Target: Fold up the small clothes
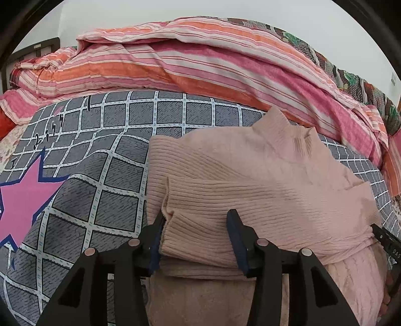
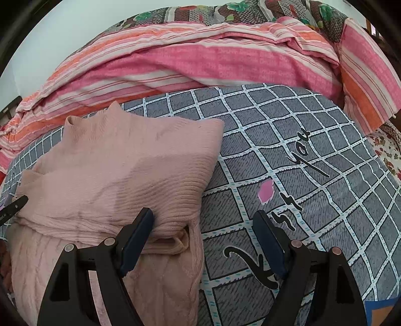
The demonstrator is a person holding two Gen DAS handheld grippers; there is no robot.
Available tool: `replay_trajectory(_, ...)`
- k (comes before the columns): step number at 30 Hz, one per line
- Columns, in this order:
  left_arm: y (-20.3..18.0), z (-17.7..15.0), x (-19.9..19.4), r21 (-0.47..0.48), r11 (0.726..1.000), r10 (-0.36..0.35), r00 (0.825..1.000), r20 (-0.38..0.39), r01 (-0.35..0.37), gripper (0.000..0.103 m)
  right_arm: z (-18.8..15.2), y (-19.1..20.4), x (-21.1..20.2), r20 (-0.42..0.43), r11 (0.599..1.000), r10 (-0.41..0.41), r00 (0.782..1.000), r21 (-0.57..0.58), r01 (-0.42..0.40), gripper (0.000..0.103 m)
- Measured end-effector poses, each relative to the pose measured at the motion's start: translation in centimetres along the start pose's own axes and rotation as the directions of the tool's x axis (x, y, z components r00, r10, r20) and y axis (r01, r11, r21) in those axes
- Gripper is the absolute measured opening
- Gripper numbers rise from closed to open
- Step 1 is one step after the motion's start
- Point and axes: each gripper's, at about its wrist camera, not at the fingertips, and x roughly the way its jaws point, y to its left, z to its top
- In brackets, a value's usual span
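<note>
A pale pink ribbed sweater [image 1: 263, 175] lies partly folded on the grey checked bedsheet [image 1: 100, 175], collar toward the far side. My left gripper [image 1: 198, 225] is open, its jaws either side of the folded sleeve cuff [image 1: 198, 213], which lies between them. In the right wrist view the sweater [image 2: 120, 163] sits at the left. My right gripper [image 2: 205, 225] is open and empty, its left finger [image 2: 140, 230] resting at the sweater's lower right corner and its right finger [image 2: 268, 240] over the sheet. Each gripper's tip shows at the edge of the other's view.
A pink and orange striped quilt [image 1: 200, 62] is bunched along the far side of the bed, with a floral blanket [image 2: 225, 12] behind it. The sheet bears a pink star [image 1: 22, 200] at the left and black lettering [image 2: 288, 200] at the right.
</note>
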Motion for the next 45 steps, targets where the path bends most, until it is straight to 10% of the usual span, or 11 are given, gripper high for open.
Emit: replay_trajectory(45,-0.05,-0.04,-0.01,0.011,1.0,0.006,1.0,-0.001,-0.006,0.046,-0.08,0.06,-0.27,0.002,1.0,-0.013,1.0,-0.014,0.013,0.081)
